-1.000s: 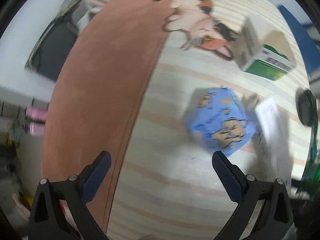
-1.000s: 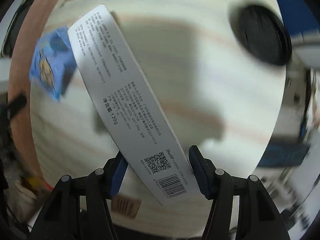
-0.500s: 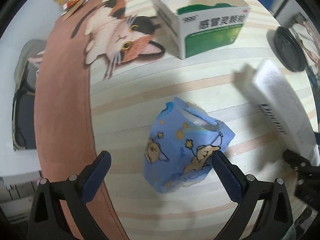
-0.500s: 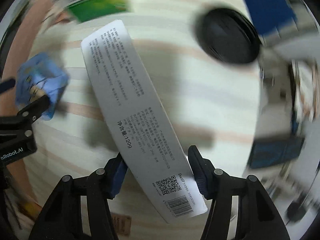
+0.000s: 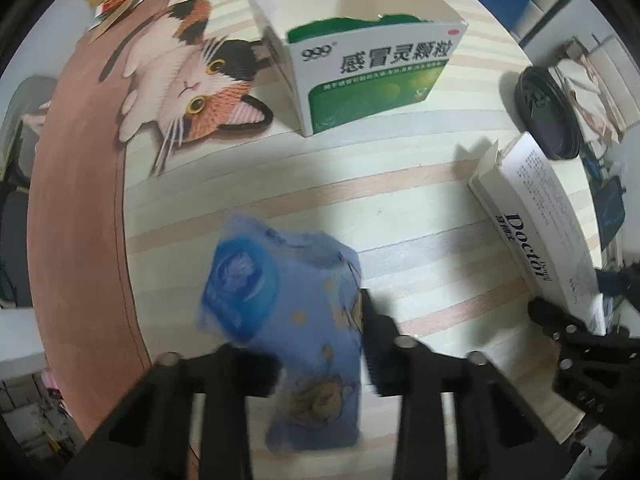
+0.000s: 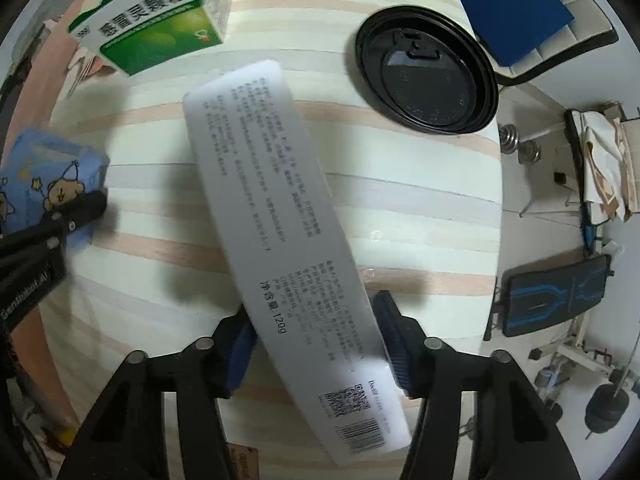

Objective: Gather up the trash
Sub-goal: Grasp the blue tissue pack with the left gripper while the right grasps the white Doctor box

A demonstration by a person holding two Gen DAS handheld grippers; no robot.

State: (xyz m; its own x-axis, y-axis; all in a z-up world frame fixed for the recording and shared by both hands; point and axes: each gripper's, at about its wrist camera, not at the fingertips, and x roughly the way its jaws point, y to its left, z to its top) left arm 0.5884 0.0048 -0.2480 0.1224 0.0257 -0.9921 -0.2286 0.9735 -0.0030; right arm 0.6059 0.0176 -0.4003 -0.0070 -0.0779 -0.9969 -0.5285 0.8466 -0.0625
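On the striped tabletop, the left gripper has just closed around the blue packet; the right gripper still clamps the white box, so both can go.

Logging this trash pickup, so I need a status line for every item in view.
blue wrapper: crumpled, gripped by left tongs
white toothpaste box: between right tongs
green medicine box: on table, top open
black cup lid: flat on table, untouched
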